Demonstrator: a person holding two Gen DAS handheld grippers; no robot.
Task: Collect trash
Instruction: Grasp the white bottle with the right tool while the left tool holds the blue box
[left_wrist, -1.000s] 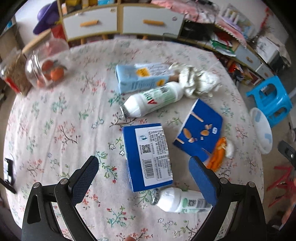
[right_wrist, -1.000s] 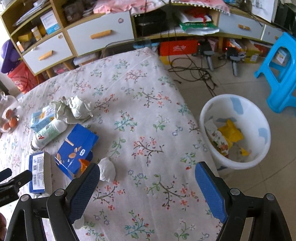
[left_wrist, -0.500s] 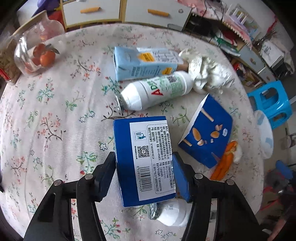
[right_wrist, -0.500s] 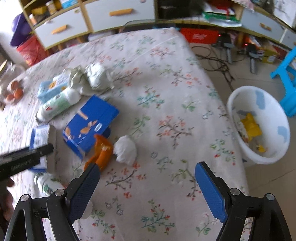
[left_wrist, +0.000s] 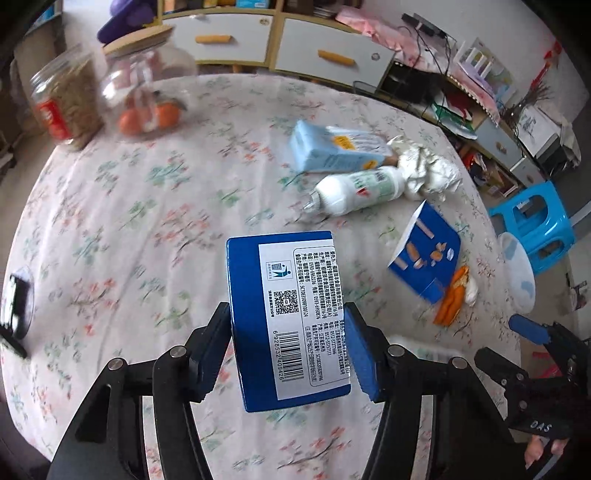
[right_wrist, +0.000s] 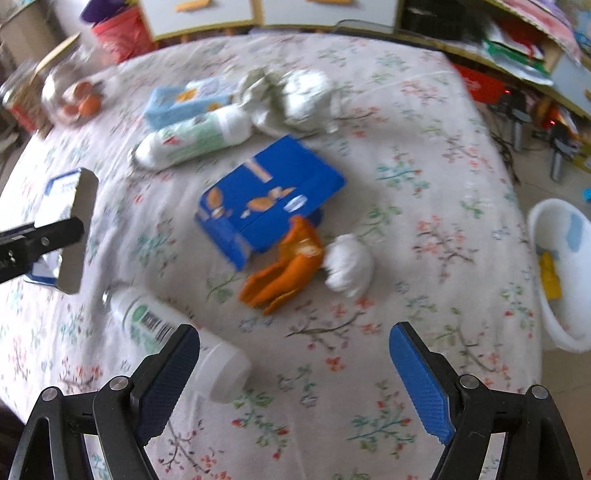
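Observation:
My left gripper (left_wrist: 290, 350) is shut on a blue box with a white barcode label (left_wrist: 288, 317) and holds it above the floral tablecloth. On the table lie another blue box (right_wrist: 266, 201), orange peel (right_wrist: 284, 266), a white tissue ball (right_wrist: 349, 266), a white bottle (right_wrist: 177, 332), a second white bottle (right_wrist: 192, 138), a light blue carton (right_wrist: 184, 101) and crumpled paper (right_wrist: 295, 98). My right gripper (right_wrist: 295, 376) is open and empty, low over the table just right of the near bottle. The white trash bin (right_wrist: 565, 273) stands on the floor to the right.
Two jars, one with oranges (left_wrist: 147, 96), stand at the table's far left. A blue stool (left_wrist: 535, 221) is beyond the bin. Cabinets with drawers (left_wrist: 277, 44) line the back wall. A dark object (left_wrist: 14, 310) sits at the left table edge.
My left gripper closed on the blue barcode box and lifted it off the table. My right gripper moved left and down over the table toward the peel, tissue and near bottle.

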